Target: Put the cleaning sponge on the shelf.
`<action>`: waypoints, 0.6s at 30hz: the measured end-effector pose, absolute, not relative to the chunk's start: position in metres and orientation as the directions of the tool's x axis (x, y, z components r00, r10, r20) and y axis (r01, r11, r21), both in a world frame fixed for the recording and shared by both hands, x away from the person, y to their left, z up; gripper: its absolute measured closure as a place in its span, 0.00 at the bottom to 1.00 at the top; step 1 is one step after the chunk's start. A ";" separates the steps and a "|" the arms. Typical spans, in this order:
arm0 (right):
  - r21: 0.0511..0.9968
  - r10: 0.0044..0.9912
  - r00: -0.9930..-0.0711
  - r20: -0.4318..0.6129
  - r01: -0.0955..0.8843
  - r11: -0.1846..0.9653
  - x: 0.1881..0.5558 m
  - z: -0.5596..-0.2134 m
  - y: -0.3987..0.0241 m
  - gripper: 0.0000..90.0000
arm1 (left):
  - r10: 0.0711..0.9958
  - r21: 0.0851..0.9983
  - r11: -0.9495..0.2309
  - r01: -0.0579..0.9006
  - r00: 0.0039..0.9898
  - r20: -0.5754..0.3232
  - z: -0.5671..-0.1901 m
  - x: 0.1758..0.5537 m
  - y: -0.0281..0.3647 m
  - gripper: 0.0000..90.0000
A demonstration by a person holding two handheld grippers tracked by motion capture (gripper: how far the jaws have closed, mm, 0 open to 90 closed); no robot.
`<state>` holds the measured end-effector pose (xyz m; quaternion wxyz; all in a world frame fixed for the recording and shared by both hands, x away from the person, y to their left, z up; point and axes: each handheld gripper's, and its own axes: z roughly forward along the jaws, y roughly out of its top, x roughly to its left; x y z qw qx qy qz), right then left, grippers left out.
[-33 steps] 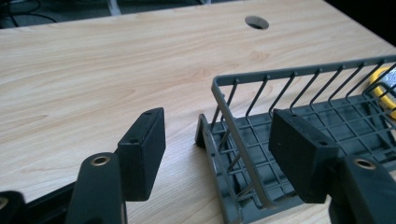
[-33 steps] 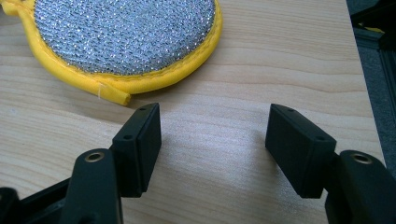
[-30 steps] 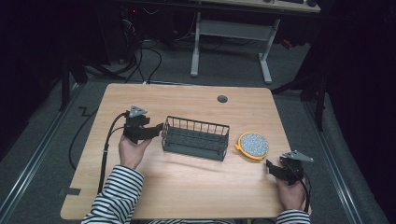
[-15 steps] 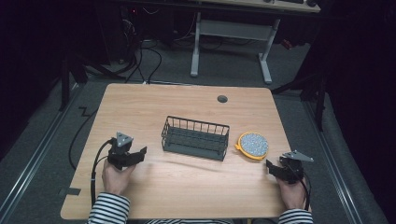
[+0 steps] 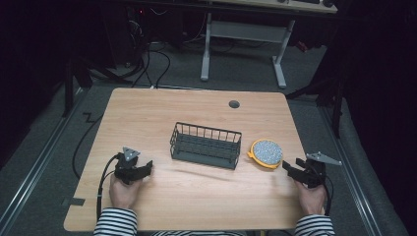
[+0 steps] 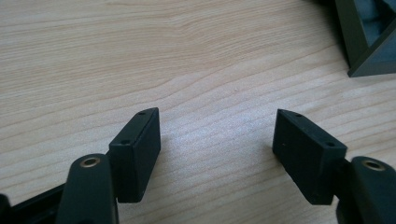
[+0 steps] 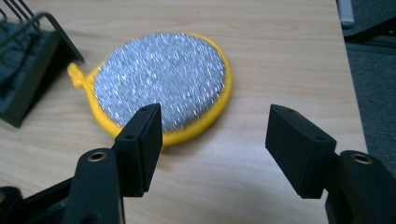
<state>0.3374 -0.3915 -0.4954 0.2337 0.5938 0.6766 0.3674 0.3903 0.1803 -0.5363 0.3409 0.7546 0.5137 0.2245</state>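
A black wire basket (image 5: 205, 145) stands at the middle of the wooden table (image 5: 162, 113). To its right lies a round scouring pad (image 5: 266, 153) with a yellow rim and a silvery top. My left gripper (image 5: 146, 168) is low over the table's near left, pointing right toward the basket. Its jaws have just been opening, and in the left gripper view the gripper (image 6: 217, 126) stands open over bare wood, with a basket corner (image 6: 369, 42) at the upper right. My right gripper (image 5: 288, 168) is open just short of the pad. In the right gripper view (image 7: 215, 121) the pad (image 7: 163, 91) lies ahead of the left jaw.
A cable hole (image 5: 234, 104) sits near the table's far edge. The table's right edge (image 7: 348, 79) runs close to my right gripper. Beyond the table stands a white desk frame (image 5: 243, 34), and cables (image 5: 147, 59) lie on the dark floor.
My left hand has drawn back from the basket's left end toward the near left of the table and come down. The right hand has barely shifted.
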 end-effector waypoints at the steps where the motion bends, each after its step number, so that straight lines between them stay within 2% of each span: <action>1: 0.778 0.973 -0.187 0.134 0.628 0.014 0.340 -0.494 -0.390 0.41 | 0.930 0.744 -0.240 0.623 0.368 -0.009 -0.536 0.390 0.180 0.36; 9: 0.763 0.963 -0.226 0.146 0.645 0.036 0.375 -0.481 -0.380 0.41 | 0.930 0.744 -0.238 0.624 0.369 -0.012 -0.536 0.390 0.179 0.35; 12: 0.765 0.960 -0.234 0.153 0.643 0.035 0.388 -0.479 -0.379 0.36 | 0.929 0.744 -0.239 0.624 0.370 -0.012 -0.536 0.390 0.179 0.35; 18: 0.745 0.949 -0.257 0.183 0.666 0.037 0.408 -0.484 -0.381 0.38 | 0.928 0.744 -0.239 0.624 0.371 -0.014 -0.536 0.390 0.179 0.35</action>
